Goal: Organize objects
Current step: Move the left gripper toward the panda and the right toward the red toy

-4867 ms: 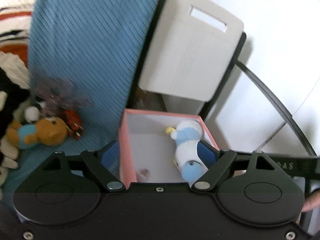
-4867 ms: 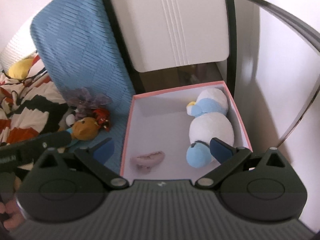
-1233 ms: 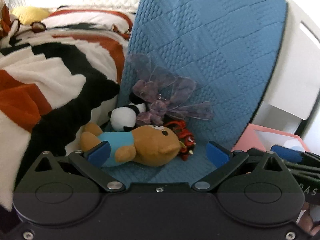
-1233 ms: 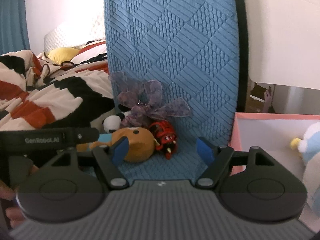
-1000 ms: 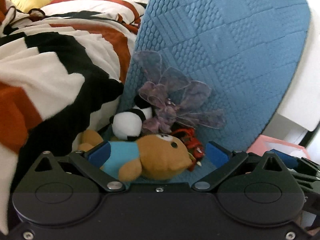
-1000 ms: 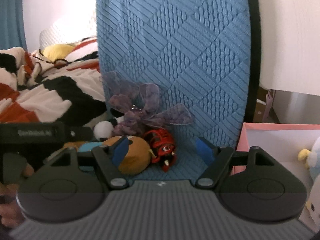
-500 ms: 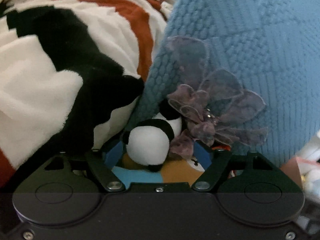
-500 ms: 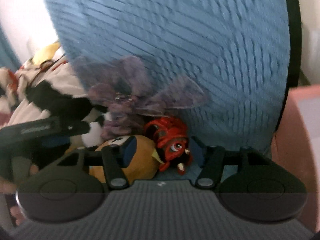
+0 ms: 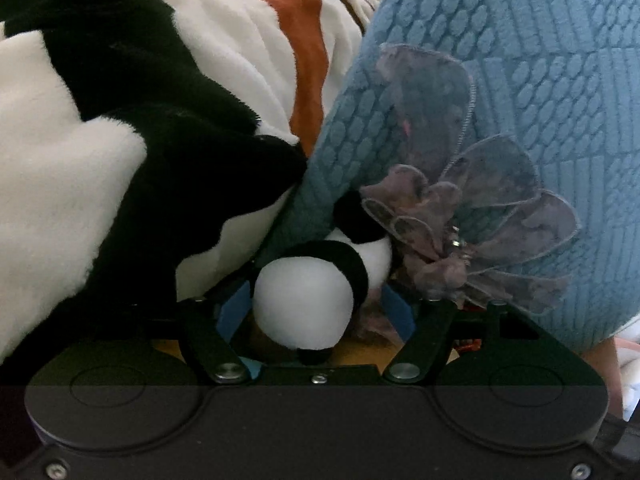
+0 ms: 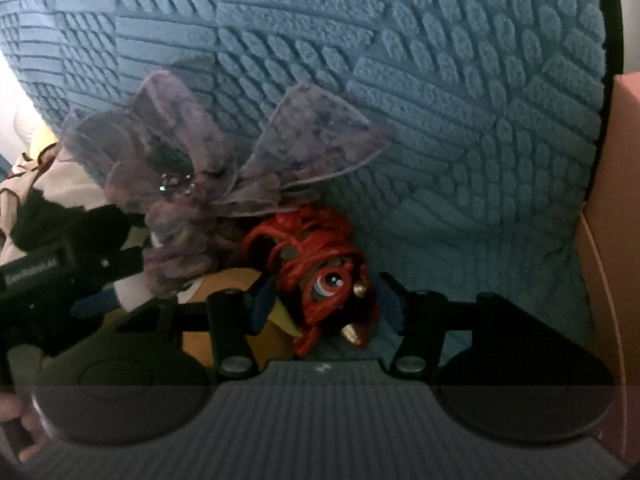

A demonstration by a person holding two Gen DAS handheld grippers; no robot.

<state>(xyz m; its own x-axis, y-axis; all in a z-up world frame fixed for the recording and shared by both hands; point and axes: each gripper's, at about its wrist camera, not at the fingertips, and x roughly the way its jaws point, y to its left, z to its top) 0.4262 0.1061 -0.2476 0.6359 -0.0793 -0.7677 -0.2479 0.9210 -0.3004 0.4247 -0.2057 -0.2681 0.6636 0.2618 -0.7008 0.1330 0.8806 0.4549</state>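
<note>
The left gripper (image 9: pixel 316 308) is closing its fingers on the panda toy (image 9: pixel 304 300); the right gripper (image 10: pixel 324 300) pinches the red toy (image 10: pixel 320 276) beside the purple bow (image 10: pixel 224 176)

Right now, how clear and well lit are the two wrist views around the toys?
Left wrist view: sharp, blanket bright, panda lit, shadow beneath it. Right wrist view: dimmer and softer, red toy in shade, cushion bowed by fisheye.
</note>
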